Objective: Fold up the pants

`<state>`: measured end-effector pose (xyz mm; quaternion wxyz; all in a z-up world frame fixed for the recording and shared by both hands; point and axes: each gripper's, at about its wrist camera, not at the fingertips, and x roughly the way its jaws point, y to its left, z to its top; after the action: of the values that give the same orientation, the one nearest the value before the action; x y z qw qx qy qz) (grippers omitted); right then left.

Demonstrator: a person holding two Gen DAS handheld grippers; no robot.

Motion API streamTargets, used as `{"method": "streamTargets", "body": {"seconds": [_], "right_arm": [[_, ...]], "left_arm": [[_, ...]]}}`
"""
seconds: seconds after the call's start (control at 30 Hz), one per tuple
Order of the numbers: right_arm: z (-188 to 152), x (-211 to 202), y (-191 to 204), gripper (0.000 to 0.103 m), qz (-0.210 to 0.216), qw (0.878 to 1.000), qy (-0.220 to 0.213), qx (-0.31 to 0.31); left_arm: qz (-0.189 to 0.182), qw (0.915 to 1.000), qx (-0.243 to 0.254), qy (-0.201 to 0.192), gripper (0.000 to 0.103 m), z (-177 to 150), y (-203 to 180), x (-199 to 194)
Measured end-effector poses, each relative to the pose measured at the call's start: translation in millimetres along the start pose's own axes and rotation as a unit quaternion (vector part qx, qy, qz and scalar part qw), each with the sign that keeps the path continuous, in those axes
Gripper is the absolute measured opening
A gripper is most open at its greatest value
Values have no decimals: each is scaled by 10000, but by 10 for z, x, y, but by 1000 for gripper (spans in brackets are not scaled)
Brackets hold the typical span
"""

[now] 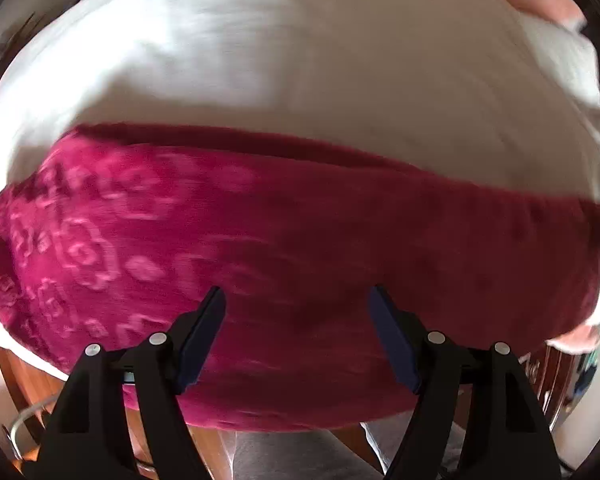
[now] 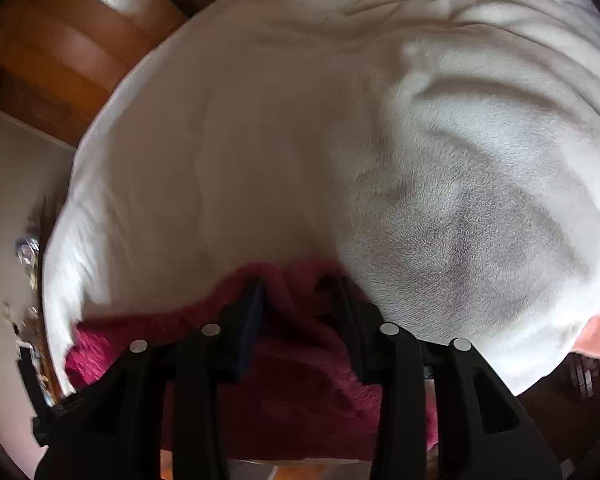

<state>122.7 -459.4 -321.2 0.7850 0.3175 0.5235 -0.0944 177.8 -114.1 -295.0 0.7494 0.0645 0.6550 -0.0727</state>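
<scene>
Lying across a white blanket (image 1: 300, 60), magenta pants (image 1: 300, 240), directly beneath the left claw (image 1: 298, 300), spread wide and empty. Bunched between the right claw (image 2: 300, 284) fingers, narrowly parted; grip unclear.

Both wrist cams near, looking down — share pants (image 1: 300, 248) (image 2: 300, 360).

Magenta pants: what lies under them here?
The magenta pants lie on a white fleecy blanket that spreads out beyond them. Whatever supports the blanket is covered; only wood shows past its edge.
</scene>
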Motion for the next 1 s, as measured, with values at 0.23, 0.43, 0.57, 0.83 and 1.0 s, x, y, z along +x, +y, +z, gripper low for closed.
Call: {"method": "streamTargets", "body": {"seconds": [0.23, 0.43, 0.57, 0.83, 1.0], "right_arm": [[77, -112, -182, 19, -184, 9996, -224, -40], [68, -349, -94, 47, 626, 9963, -475, -334], [29, -241, 185, 67, 854, 9913, -433, -899], [-91, 56, 401, 8, -19, 9871, -292, -1571], [-146, -279, 78, 0, -438, 9925, -398, -1071]], "left_arm": [[33, 9997, 218, 51, 74, -228, -677, 59], [213, 9997, -26, 114, 74, -438, -528, 113], [265, 9995, -107, 139, 74, -500, -476, 76], [298, 9993, -206, 94, 74, -634, -465, -159], [317, 9985, -418, 139, 74, -737, -334, -193]]}}
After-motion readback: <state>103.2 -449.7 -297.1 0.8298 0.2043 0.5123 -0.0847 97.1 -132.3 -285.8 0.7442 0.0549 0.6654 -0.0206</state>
